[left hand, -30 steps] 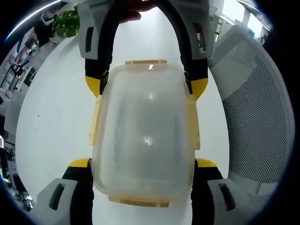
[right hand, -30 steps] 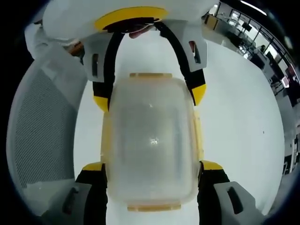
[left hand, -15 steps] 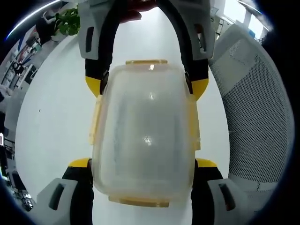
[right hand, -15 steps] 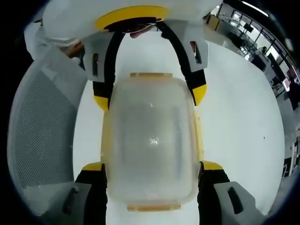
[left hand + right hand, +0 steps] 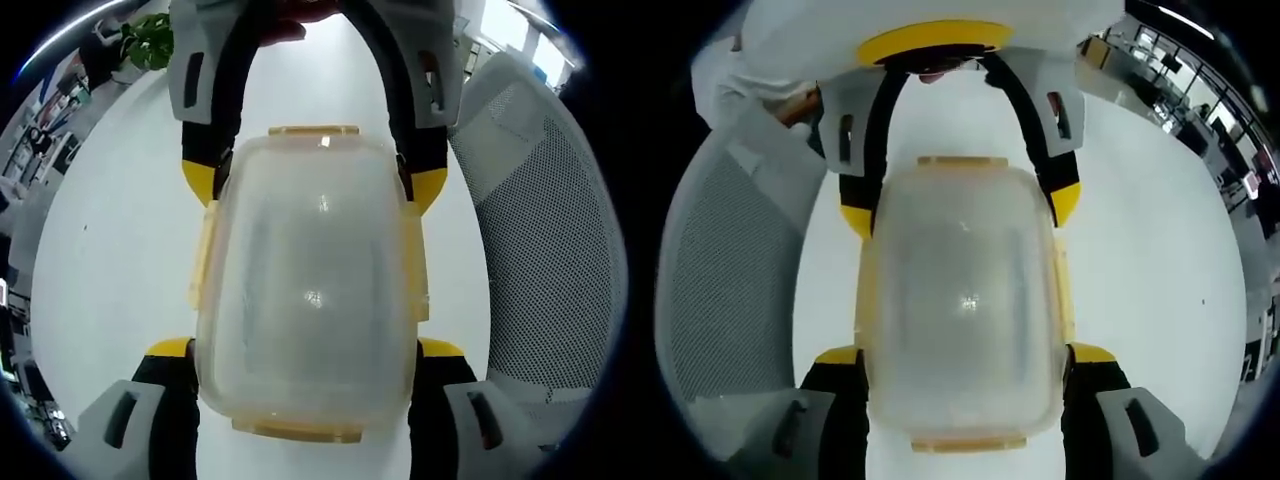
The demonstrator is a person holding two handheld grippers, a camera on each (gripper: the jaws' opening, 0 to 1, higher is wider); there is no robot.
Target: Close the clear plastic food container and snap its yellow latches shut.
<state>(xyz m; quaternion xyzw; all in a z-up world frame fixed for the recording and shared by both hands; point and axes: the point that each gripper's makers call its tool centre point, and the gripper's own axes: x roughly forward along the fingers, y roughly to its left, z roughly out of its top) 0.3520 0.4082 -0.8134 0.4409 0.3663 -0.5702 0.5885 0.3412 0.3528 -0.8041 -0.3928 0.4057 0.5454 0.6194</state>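
Nothing has moved since before: both grippers stay clamped across the container [image 5: 310, 290], left gripper [image 5: 305, 365] at one end, right gripper [image 5: 962, 370] opposite, its long axis running between them above the white table [image 5: 110, 260].

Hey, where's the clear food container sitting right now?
The clear food container is centred in both gripper views, on the white table, clasped from opposite ends between the left gripper and the right gripper, beside a grey mesh chair.

clear container [image 5: 310, 290], yellow latches [image 5: 204, 255], white table [image 5: 110, 230].
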